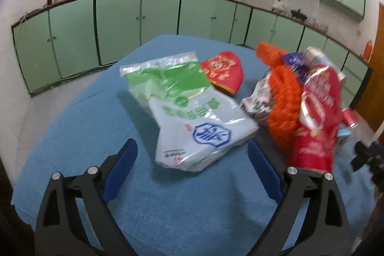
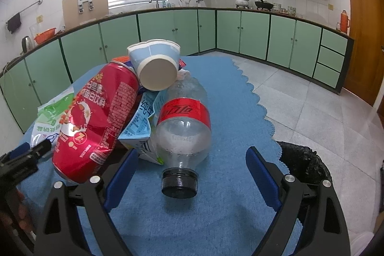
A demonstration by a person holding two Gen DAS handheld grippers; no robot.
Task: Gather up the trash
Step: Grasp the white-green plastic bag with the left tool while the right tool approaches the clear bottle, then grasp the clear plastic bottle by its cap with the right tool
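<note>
On the blue cloth: lay a heap of trash, spread over a round table covered by a blue ribbed cloth with a scalloped edge, in a kitchen with pale green cabinets.
Left gripper: black frame, blue pads, jaws spread wide; nothing pinched, pads clear of everything.
White-and-green plastic bag: lay flat on the cloth just beyond the left gripper, its near corner reaching between the open jaws, touched by neither pad.
Red printed pouch: lay behind the bag, partly tucked under its far edge.
Orange fuzzy strand: draped over the heap at the right of the left wrist view, against a crumpled white wrapper.
Right gripper: jaws likewise released and wide, gripping nothing.
Clear plastic bottle with red label and black cap: lay on its side, cap end pointing at the right gripper and sitting between the jaws, apart from both pads.
Dented red drink can: leaned on the heap, left of the bottle, close to the left jaw.
Pale blue carton: crushed, wedged between can and bottle.
Blue-and-white paper cup: tipped over on top of the heap, base toward the camera.
Black-lined bin: stood on the tiled floor, just beside the table's right edge.
</note>
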